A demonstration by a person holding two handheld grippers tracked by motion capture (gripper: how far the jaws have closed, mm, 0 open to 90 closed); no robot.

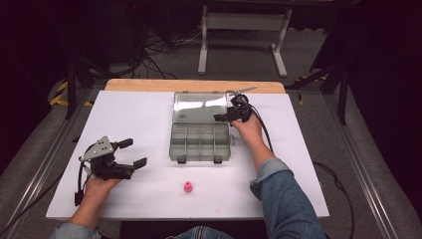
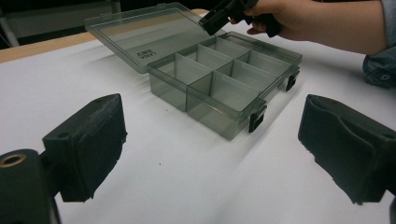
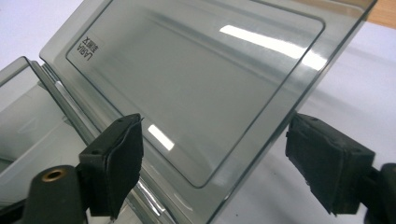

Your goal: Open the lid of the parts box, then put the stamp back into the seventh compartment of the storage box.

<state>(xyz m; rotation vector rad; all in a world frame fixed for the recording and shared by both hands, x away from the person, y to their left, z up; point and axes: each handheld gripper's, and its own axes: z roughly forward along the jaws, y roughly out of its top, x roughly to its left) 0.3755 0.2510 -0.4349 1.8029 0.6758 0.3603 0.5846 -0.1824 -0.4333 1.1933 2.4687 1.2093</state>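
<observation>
pink piece point(image 1: 188, 186) lies nearest on the white table point(image 1: 149, 119); left tool point(image 1: 130, 153) rests spread, empty; right tool point(image 1: 222, 117), spread, straddles the open box lid point(image 1: 199, 106) edge; dark room beyond.

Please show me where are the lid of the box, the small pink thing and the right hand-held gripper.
Box lid point(image 1: 201, 106), high view: middle of the open clear panel.
Small pink thing point(image 1: 188, 186), high view: its body.
Right hand-held gripper point(image 1: 222, 117), high view: between its fingertips, at the lid's right edge.
</observation>
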